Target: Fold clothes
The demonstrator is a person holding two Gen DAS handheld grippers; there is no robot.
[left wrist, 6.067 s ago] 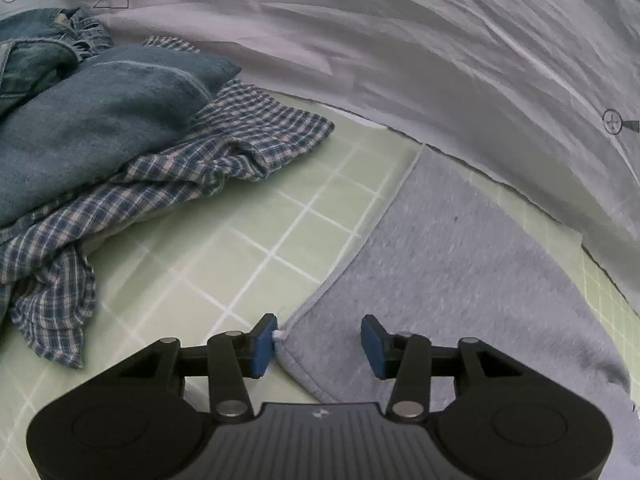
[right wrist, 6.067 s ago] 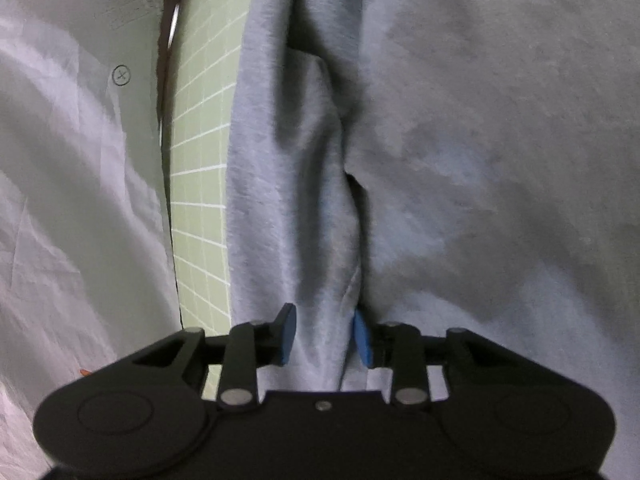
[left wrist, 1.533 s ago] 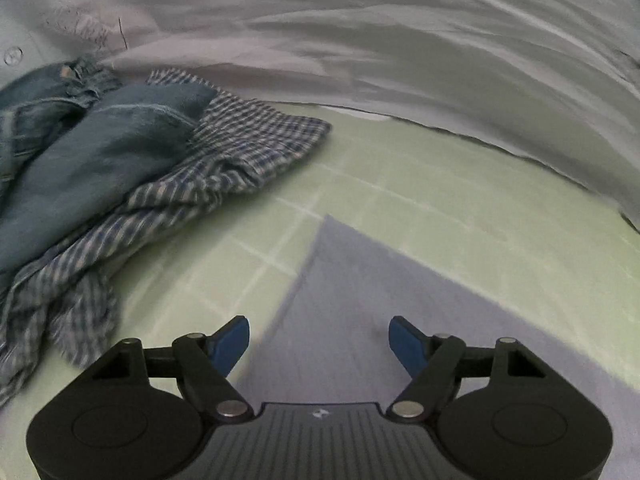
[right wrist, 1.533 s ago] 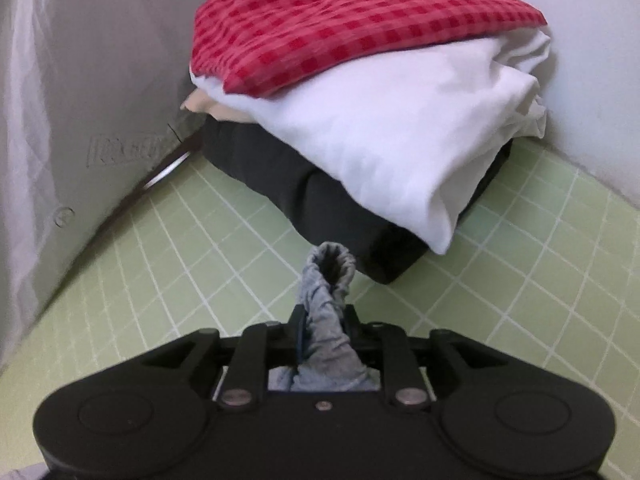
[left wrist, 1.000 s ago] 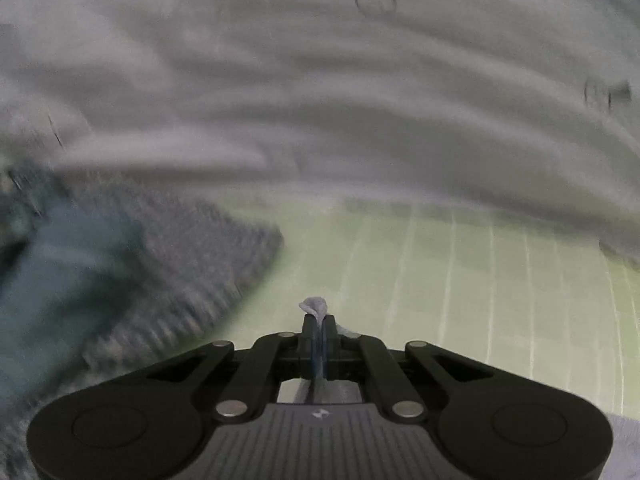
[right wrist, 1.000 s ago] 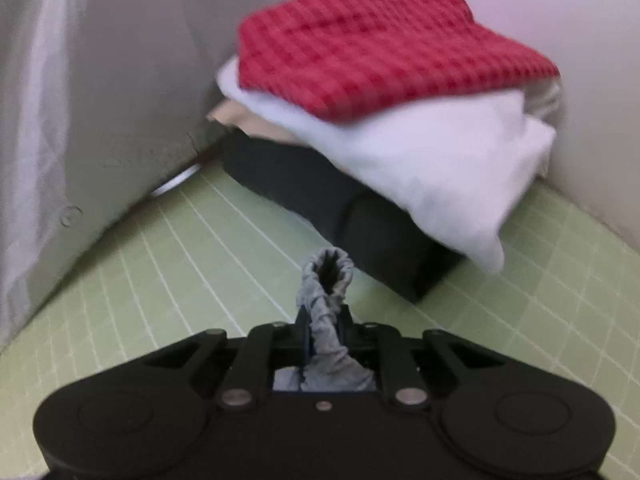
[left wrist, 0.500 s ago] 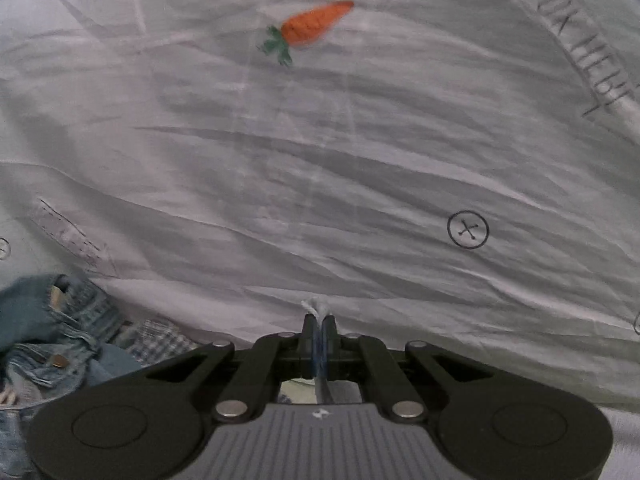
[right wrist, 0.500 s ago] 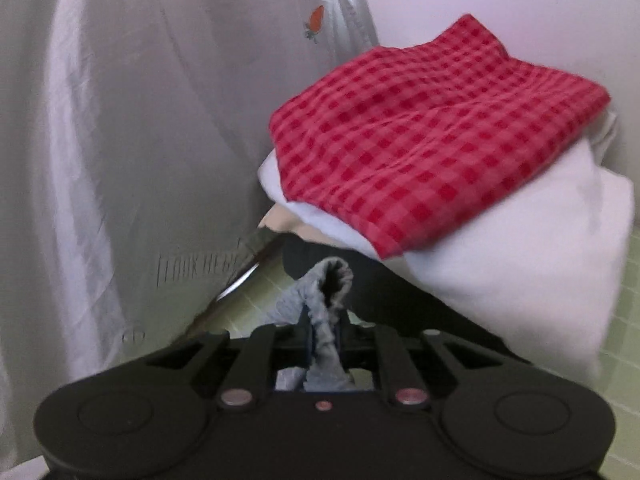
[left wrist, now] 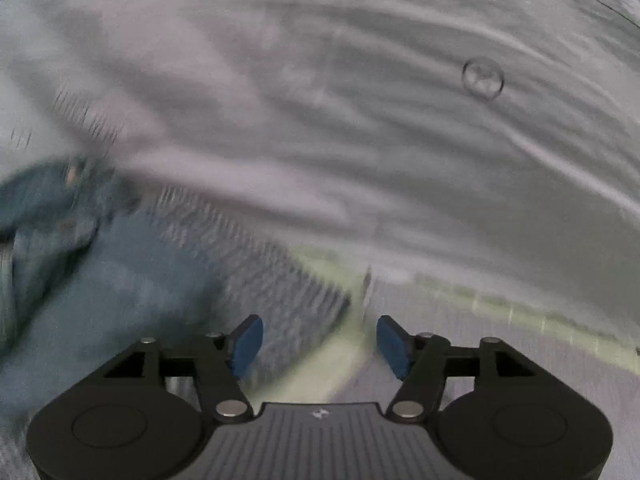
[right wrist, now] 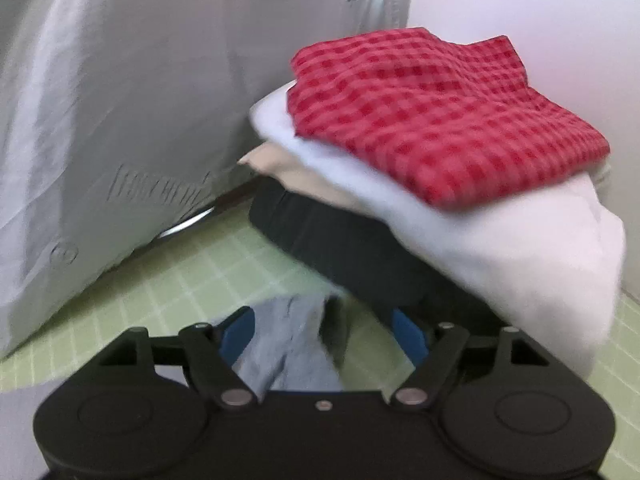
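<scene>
The grey garment point(right wrist: 288, 344) lies loose between the spread blue pads of my right gripper point(right wrist: 324, 334), which is open; the cloth is blurred and slack. In the left wrist view my left gripper point(left wrist: 318, 340) is open too, nothing between its pads, with the grey garment point(left wrist: 500, 344) spread on the green grid mat point(left wrist: 340, 356) ahead and to the right. Both views are motion-blurred.
A folded stack stands right of my right gripper: red checked cloth point(right wrist: 440, 112) on white point(right wrist: 500, 232), beige and black point(right wrist: 340, 248) layers. Jeans point(left wrist: 100, 272) and a blue checked shirt point(left wrist: 280, 280) lie left of my left gripper. A white sheet backdrop point(left wrist: 320, 100) hangs behind.
Both grippers were shut on the grey garment half a second ago; both have opened and let it go. The views have tipped down toward the mat.
</scene>
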